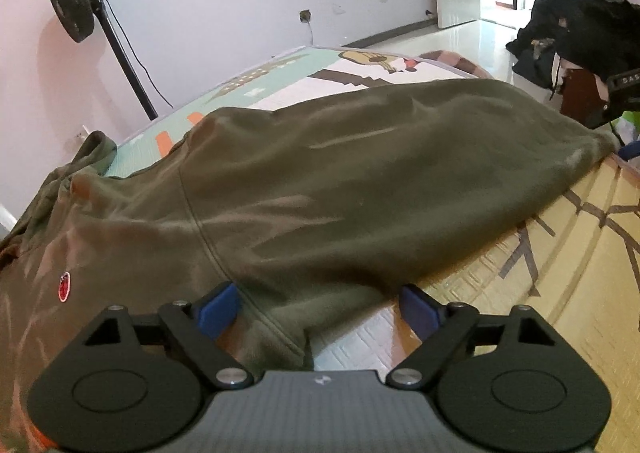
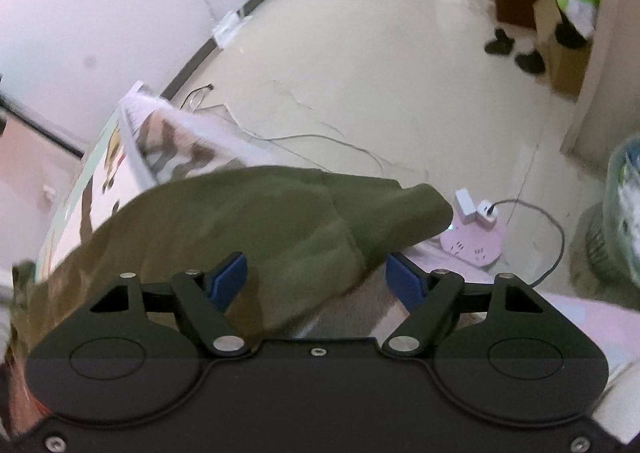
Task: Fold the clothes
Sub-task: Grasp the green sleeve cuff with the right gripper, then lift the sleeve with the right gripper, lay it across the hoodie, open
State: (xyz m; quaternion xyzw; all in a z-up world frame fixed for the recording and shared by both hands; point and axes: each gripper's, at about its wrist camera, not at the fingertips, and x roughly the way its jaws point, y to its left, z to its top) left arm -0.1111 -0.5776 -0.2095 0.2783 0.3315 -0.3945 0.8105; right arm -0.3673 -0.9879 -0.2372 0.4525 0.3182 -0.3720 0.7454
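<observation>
blue fingertips [image 1: 224, 307] of the left gripper [image 1: 320, 309] are standing wide apart, released, with the hem of an olive-green sweatshirt [image 1: 340, 181] lying between them but not being pressed by either pad. the sweatshirt is spreading away ahead of this gripper across a patterned play mat [image 1: 500, 285], its body lying mostly flat, a seam running forward from the left pad and a small red badge [image 1: 64, 286] showing off to the left. bare mat is showing under the right pad.

the right gripper [image 2: 316, 277] is likewise hanging open, grasping nothing; a sleeve or corner of the same sweatshirt [image 2: 280, 221] is draping between its blue pads, and its cuff end [image 2: 428, 205] is reaching just past the right pad, over the mat's edge. this view is blurred, so whether the cloth is touching the pads cannot be told.

judging from this, the step in hand is lining up both grippers on the near edge of the garment to take hold for a fold. the next move is calling for both pairs of jaws to be closing on a single layer of fabric, low enough to catch it, then lifting together so the cloth is not bunching.

beyond the mat, a fan on a stand [image 1: 78, 9] is leaning by the wall to the far left, a dark pile of clothes [image 1: 580, 29] sits far right, and a pink power strip [image 2: 474, 237] is lying on the floor.
</observation>
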